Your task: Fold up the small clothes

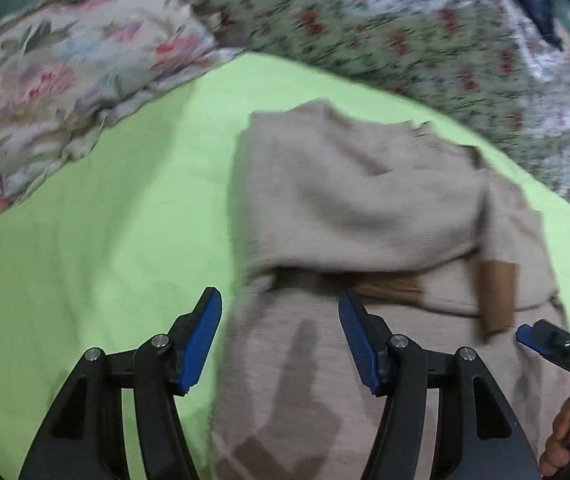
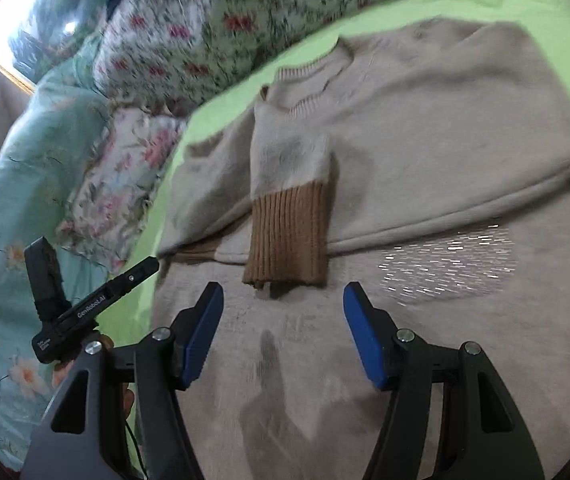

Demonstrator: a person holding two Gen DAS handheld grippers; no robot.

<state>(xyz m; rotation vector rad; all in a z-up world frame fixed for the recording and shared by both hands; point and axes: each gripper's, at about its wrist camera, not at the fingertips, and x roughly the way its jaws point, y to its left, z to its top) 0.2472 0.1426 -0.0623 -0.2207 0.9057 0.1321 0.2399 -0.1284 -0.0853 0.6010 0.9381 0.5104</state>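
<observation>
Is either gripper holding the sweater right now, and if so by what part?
Nothing is held. The left gripper and right gripper both stand open above the beige sweater, pads clear of it.

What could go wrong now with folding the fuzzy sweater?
1. The brown cuff lies loose on the folded beige sweater; lifting the sweater could let that sleeve slide off and undo the fold.
2. Both the left gripper and right gripper are open and empty, and close together, so they might bump.
</observation>
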